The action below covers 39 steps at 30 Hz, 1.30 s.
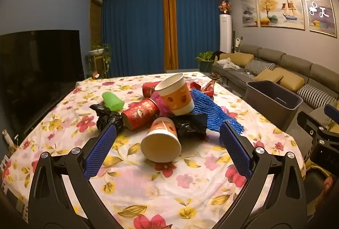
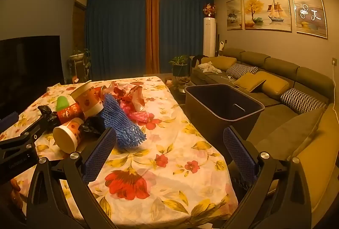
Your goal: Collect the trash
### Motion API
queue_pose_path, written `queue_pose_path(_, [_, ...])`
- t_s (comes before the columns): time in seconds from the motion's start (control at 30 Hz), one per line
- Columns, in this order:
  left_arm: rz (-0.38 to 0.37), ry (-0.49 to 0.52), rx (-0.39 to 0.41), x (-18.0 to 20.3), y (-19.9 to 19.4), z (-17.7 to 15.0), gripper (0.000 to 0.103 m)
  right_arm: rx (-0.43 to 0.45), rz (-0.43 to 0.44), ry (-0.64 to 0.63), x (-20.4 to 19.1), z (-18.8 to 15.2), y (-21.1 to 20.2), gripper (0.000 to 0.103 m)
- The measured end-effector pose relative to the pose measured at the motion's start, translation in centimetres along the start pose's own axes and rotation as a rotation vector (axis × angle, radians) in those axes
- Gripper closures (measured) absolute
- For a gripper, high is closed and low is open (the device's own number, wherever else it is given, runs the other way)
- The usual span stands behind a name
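A heap of trash lies on the floral tablecloth [image 1: 148, 190]. Nearest me a paper cup [image 1: 162, 140] rests on its side, with a second orange cup [image 1: 175, 94] tilted on top of the heap. Red cups [image 1: 141, 113], a blue foam net [image 1: 211, 112], a green foam piece [image 1: 113, 100] and crumpled black bags [image 1: 109, 116] surround them. My left gripper [image 1: 167, 129] is open just short of the lying cup, with nothing between its fingers. My right gripper [image 2: 170, 133] is open over the table's right edge, empty, beside the blue foam net [image 2: 121, 123]. The left gripper's body [image 2: 19, 146] shows at the left.
A dark grey bin [image 2: 224, 106] stands off the table's right side, also the bin [image 1: 273, 99] in the left wrist view. A sofa with cushions [image 2: 275, 80] runs along the right wall. A television [image 1: 38, 72] stands left of the table. Pink and red wrappers [image 2: 135, 99] lie behind the net.
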State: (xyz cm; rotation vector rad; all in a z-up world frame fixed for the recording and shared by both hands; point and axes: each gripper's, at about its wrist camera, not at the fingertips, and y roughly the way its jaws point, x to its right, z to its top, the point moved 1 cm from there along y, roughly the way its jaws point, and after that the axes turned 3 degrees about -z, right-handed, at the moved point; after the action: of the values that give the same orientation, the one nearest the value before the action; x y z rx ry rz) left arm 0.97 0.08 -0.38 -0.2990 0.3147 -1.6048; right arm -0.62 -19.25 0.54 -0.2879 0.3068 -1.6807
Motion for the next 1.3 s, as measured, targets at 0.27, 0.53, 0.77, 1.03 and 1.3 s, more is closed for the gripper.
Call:
queue_pose_path(0.27, [0.019,0.023,0.023,1.5,0.0,0.2,0.006,-0.001,0.003,0.002,0.1,0.0,-0.1,0.005])
queue_pose_path(0.53, [-0.004,0.006,0.028,0.6,-0.4,0.1,0.006,-0.001,0.002,0.003,0.1,-0.5,-0.1,0.005])
queue_pose_path(0.77, [-0.015,-0.004,0.028,0.2,-0.6,0.1,0.006,0.0,-0.002,0.009,0.7,0.1,0.0,0.005])
queue_pose_path(1.03, [-0.017,-0.007,0.026,0.2,-0.6,0.1,0.006,0.007,-0.008,0.019,0.6,0.0,-0.2,0.005])
queue_pose_path(1.3, [-0.014,-0.018,0.023,0.2,-0.4,-0.1,0.006,0.008,-0.007,0.022,0.7,0.0,-0.1,0.005])
